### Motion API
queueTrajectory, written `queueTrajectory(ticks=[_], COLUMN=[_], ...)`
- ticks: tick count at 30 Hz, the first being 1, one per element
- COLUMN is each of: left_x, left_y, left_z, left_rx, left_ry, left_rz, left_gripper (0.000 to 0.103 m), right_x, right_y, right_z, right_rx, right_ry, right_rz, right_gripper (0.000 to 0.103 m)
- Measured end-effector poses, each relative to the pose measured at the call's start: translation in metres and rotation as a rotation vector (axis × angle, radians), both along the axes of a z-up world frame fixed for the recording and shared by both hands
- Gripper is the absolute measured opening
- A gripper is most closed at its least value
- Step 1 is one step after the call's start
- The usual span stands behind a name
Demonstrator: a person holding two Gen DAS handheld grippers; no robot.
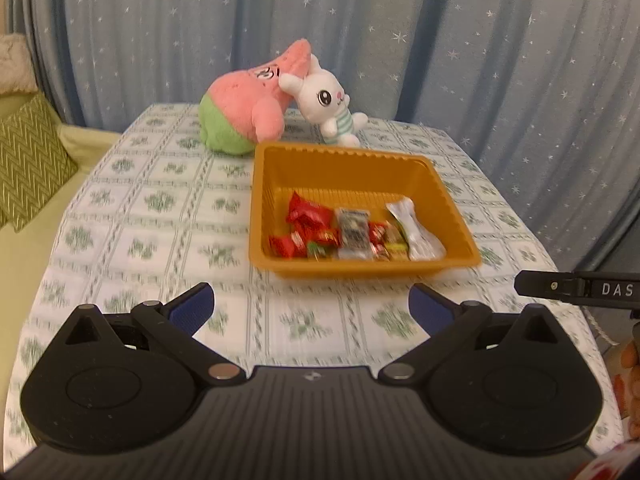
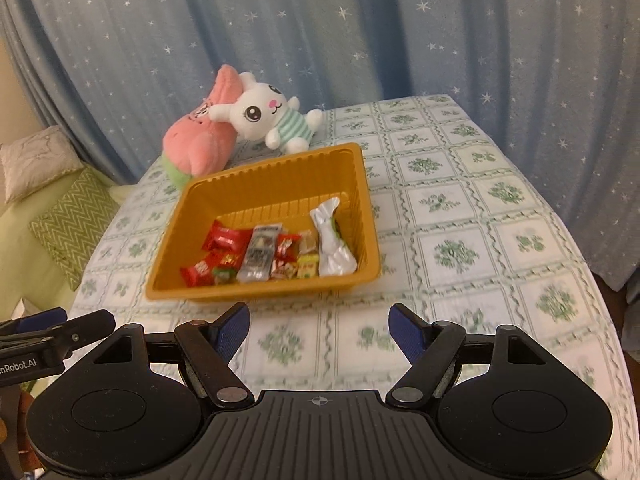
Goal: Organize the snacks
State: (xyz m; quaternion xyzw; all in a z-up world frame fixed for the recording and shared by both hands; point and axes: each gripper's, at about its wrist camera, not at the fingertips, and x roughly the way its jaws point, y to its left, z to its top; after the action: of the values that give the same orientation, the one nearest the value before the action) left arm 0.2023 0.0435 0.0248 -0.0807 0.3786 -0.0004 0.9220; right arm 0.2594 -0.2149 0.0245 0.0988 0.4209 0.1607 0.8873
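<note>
Orange plastic tray (image 1: 362, 264) holding wrapped snacks (image 1: 352, 234), with both grippers spread and empty in front of it.

Left gripper (image 1: 311, 307) and right gripper (image 2: 319, 327) hover apart from the tray's near wall, jaws wide, gripping nothing; judged from this, the sorting is largely complete, since no loose packets show on the cloth. Snacks lie bunched along the tray's near side, red wrappers to the left, a silver packet (image 2: 332, 240) to the right. Behind the tray rest a pink plush (image 1: 248, 108) and a white rabbit plush (image 1: 326, 100), touching. Supporting surface: a table under a green-patterned tablecloth (image 1: 152, 216); beyond hangs a blue star-printed curtain (image 1: 400, 32), with green cushions (image 1: 28, 156) at the left.
</note>
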Motion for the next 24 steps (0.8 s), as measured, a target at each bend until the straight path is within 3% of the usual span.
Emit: queueTrajectory(ticks=[9, 24], left_x=[-0.065, -0.145], left_y=[-0.007, -0.027], left_z=[0.020, 0.046], left_rx=[-0.006, 0.060], left_ry=[0.010, -0.007], left_rz=[0.065, 0.113], left_gripper=[0.103, 0.103], right_x=[-0.063, -0.151], right_y=[-0.006, -0.018], right_z=[0.015, 0.044], right_rx=[0.009, -0.007], right_ry=[0.012, -0.061], right_rz=[0.007, 0.011], right_gripper=[0.076, 0.076])
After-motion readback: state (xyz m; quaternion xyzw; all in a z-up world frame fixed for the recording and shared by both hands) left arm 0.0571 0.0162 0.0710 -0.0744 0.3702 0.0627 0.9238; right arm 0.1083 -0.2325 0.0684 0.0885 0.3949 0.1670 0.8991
